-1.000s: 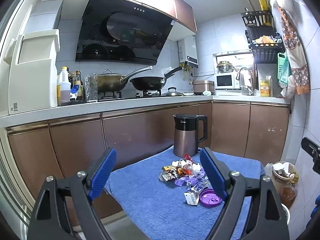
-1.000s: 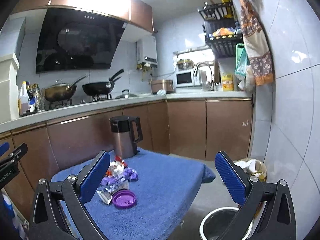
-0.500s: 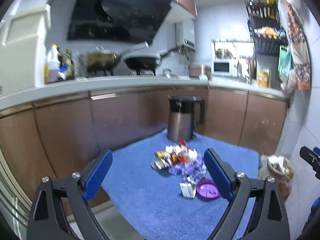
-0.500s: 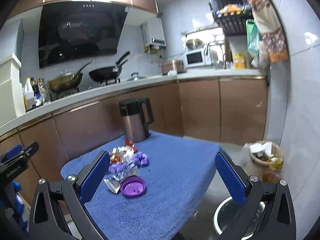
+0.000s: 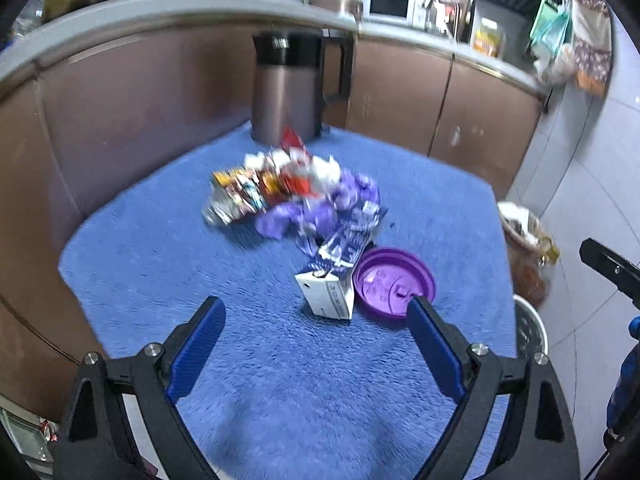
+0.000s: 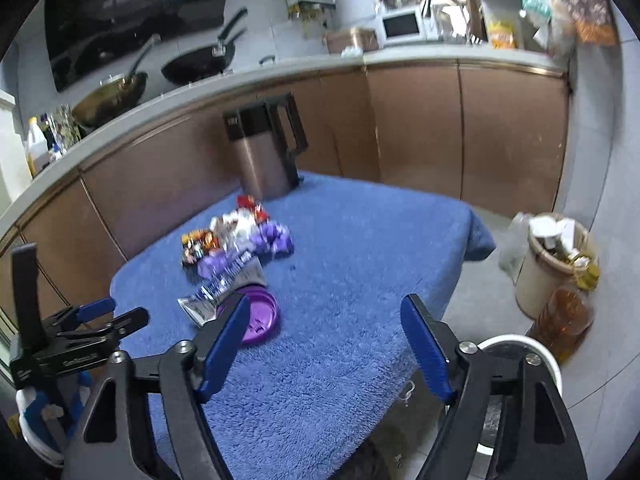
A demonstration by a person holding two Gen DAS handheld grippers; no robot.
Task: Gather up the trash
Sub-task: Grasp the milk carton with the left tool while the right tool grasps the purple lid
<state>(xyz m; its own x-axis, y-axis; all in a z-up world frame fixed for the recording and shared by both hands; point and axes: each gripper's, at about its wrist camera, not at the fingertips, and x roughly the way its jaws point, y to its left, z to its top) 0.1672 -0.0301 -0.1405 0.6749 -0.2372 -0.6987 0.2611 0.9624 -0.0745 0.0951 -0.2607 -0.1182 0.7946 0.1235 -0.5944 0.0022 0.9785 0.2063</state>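
The left gripper [image 5: 316,320] hangs over the near part of the blue-towelled desk [image 5: 280,380], jaws spread wide and holding nothing. Just beyond its fingertips, between them, lies a small crushed carton [image 5: 330,292], with a purple lid [image 5: 394,284] touching it on the right, close to the right fingertip. Farther back sits a pile of wrappers [image 5: 292,196], and behind that a brown kettle [image 5: 286,92].

The right gripper [image 6: 324,324] is over the desk's near right part, jaws closing with nothing between them but bare towel. Its left fingertip overlaps the purple lid in view; the trash lies ahead and to its left. On the floor to the right stand a full waste basket [image 6: 548,276], an amber bottle [image 6: 564,320] and a white bin [image 6: 532,356].
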